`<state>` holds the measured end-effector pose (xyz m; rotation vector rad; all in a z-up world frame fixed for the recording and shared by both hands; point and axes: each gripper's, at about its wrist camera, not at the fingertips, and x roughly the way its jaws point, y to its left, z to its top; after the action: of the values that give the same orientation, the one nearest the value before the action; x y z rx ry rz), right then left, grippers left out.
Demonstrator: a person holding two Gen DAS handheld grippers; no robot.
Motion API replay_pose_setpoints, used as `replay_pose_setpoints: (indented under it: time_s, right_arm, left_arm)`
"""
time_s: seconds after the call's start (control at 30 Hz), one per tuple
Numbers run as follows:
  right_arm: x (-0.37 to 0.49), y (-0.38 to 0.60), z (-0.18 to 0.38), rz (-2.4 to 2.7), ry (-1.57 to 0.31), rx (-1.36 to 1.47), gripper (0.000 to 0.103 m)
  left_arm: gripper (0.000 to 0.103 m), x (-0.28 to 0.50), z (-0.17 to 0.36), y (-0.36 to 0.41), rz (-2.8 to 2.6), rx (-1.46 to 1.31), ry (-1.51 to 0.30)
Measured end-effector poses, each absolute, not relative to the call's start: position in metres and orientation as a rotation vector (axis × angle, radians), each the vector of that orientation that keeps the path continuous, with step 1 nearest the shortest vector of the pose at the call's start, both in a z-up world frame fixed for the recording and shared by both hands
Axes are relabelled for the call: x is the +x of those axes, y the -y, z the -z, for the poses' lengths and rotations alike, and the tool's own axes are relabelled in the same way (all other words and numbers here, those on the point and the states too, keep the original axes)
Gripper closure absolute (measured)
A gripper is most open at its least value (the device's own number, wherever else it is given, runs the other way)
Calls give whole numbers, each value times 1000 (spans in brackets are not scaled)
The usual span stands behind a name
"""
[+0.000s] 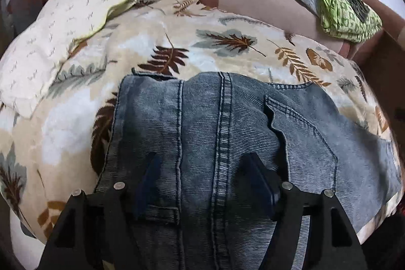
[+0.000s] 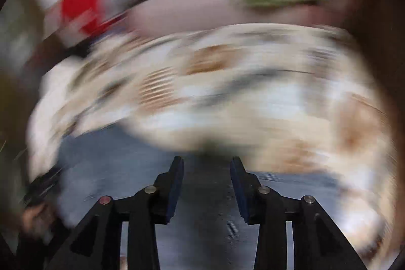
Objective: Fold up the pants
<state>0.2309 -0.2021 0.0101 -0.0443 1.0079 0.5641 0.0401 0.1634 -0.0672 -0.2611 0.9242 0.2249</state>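
Fingers (image 1: 154,184) of the left gripper (image 1: 202,168) are standing wide apart, straddling the central seam of the pants (image 1: 215,130) and gripping nothing; whether they are touching the denim cannot be told. The pants are lying folded on a leaf-print blanket (image 1: 227,42) on the bed, one hemmed edge at the far side, a pocket to the right. The right gripper (image 2: 206,168) is likewise open and empty, hovering over denim at the near edge of the blanket; its view is heavily blurred, so contact cannot be judged.

The step in hand is judged to be flattening or gathering for a further fold: closing on both layers beside the seam, and keeping the edges aligned, would be serving best.

Open blanket is lying to the far and left; a white pillow (image 1: 50,47) is bounding the far left, and a green garment (image 1: 346,9) is sitting well apart at the far right.
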Motion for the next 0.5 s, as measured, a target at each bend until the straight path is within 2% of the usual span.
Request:
replay_pose_setpoints:
  time_s: [0.13, 0.33, 0.37, 0.4, 0.47, 0.5]
  right_arm:
    - [238, 77, 12, -733, -1059, -238, 62]
    - [269, -9, 58, -772, -1158, -357, 66]
    - [271, -14, 66, -771, -1185, -388, 75]
    - [271, -20, 72, -761, -1201, -425, 91]
    - [267, -24, 69, -762, -1160, -473, 99]
    - [267, -26, 67, -754, -1139, -492, 100]
  left_arm:
    - [31, 39, 71, -163, -217, -254, -908]
    - [30, 39, 70, -168, -194, -292, -901]
    - [30, 39, 70, -168, -191, -292, -900]
    - [30, 39, 70, -168, -187, -289, -899]
    - [29, 38, 70, -168, -182, -284, -899]
    - [29, 38, 70, -168, -182, -284, -899]
